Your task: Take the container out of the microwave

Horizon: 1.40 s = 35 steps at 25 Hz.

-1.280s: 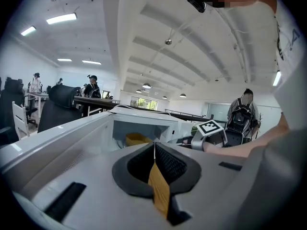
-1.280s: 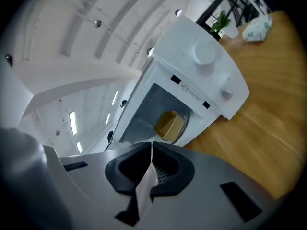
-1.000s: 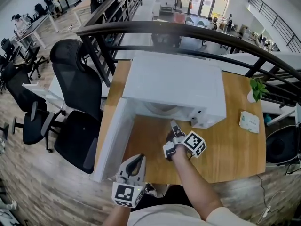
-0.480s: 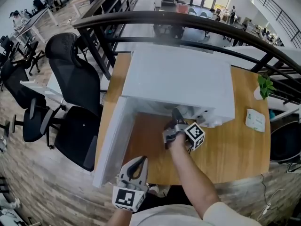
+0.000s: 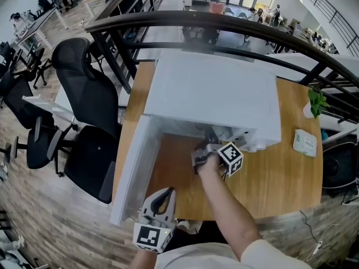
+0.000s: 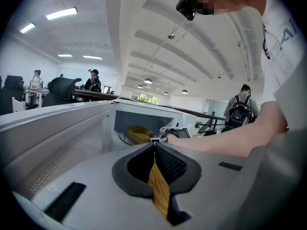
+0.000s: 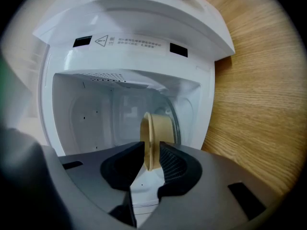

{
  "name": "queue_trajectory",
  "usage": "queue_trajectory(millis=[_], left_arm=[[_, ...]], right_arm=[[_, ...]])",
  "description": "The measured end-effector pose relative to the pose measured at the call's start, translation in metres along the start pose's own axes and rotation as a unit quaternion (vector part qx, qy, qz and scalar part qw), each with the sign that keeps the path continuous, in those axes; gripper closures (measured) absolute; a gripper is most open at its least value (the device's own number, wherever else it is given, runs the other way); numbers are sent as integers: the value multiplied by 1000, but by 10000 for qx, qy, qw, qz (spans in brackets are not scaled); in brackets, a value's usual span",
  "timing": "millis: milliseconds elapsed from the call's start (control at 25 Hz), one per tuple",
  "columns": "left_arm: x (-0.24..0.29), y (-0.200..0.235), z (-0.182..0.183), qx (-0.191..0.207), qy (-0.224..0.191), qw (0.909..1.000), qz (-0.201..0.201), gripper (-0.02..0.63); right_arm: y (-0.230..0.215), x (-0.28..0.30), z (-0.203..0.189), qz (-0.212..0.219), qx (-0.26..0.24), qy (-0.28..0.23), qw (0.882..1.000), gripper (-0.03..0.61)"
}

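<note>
Container (image 7: pixel 156 127) in right gripper (image 7: pixel 152 152) (inside microwave (image 7: pixel 139 20))

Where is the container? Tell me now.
In the right gripper view, the container sits inside the microwave cavity, its rim between the jaws of the right gripper.

I saw black office chairs (image 5: pixel 90 102) on a wood-plank floor (image 5: pixel 39 217), a dark curved railing (image 5: pixel 224 21) behind the wooden desk (image 5: pixel 280 178), and ceiling strip lights (image 6: pixel 61 13).
</note>
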<state>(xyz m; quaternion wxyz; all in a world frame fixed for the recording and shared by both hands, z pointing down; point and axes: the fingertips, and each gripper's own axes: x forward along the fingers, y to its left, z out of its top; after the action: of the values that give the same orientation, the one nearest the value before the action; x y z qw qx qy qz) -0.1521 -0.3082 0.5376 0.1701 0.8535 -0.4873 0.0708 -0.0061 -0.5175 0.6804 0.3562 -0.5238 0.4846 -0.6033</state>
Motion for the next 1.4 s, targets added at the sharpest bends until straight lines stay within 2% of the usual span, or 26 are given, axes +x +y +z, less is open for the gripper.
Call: queue_trajectory(millis=[160, 280, 360, 480, 760, 960, 1400], left_arm=[[1, -2, -1, -52, 33, 10000, -47, 577], [-1, -2, -1, 6, 39, 10000, -71, 578], [-3, 0, -3, 98, 94, 9999, -68, 577], [-4, 2, -3, 30, 62, 10000, -34, 577], [-5, 3, -3, 118, 52, 9999, -58, 578], [-7, -2, 2, 88, -17, 9999, -107, 577], [-20, -19, 1, 197, -90, 9987, -458, 578]], right_arm=[[-3, 3, -4, -358, -162, 46, 9992, 502], [-2, 3, -4, -446, -228, 48, 9987, 513], [-2, 1, -4, -469, -237, 50, 9986, 524], [-2, -3, -2, -441, -246, 41, 9987, 545], [7, -21, 2, -277, -390, 131, 9988, 548], [6, -45, 1, -337, -516, 304, 9976, 548], [-32, -136, -7, -855, -1079, 738, 9877, 547]])
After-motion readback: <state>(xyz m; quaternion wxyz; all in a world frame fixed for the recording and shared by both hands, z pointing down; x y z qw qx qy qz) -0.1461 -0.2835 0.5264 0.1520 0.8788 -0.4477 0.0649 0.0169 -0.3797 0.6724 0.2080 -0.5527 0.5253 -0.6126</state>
